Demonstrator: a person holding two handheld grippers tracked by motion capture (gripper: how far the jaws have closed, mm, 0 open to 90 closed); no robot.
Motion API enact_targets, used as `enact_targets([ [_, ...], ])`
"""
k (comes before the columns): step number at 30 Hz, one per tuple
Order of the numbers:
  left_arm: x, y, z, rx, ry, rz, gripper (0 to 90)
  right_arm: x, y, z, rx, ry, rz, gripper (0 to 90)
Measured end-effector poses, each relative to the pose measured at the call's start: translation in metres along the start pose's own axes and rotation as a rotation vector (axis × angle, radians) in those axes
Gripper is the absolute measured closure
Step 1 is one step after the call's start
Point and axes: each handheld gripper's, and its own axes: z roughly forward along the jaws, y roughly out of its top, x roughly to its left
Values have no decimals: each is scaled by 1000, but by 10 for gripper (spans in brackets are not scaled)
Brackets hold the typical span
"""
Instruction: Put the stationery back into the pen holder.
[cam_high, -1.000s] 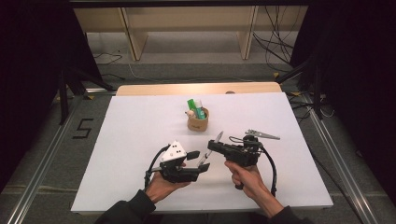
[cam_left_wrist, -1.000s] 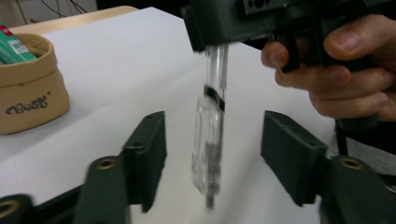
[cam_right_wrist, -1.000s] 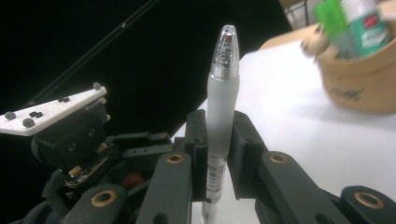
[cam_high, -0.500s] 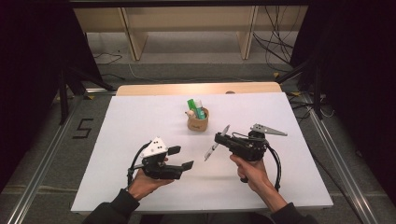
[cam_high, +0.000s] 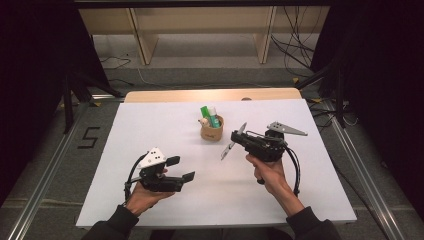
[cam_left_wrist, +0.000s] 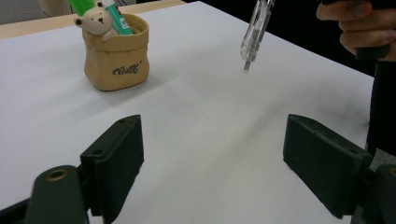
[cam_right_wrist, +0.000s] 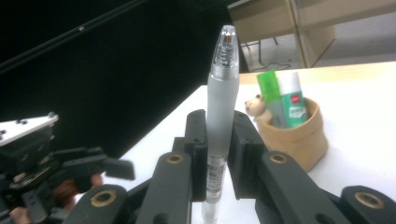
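Right gripper (cam_high: 235, 139): my fingers pinch a clear pen (cam_right_wrist: 220, 112) by its middle. I hold it up in the air, above the white table (cam_high: 150, 120).
Pen: it is tilted in the high view, just beside the little tan pot (cam_high: 212, 131), not touching it.
Left gripper (cam_high: 181, 169): my fingers are spread wide with nothing between them, low over the table.
Pot: a toy bear (cam_left_wrist: 96, 24) and green things stick out of it.

Cup (cam_high: 212, 131) between grippers — farther back.
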Motion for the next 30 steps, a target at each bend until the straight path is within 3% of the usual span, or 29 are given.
enact_targets([
  [9,2,-5,-4,-4,13,2,179,-11,22,14,-20,-56,-16,799],
  [21,4,-7,-10,-9,31,10,172,-25,46,46,-21,-128,-24,798],
  [30,3,-9,-14,-29,19,23,166,-38,52,73,-13,-176,14,798],
])
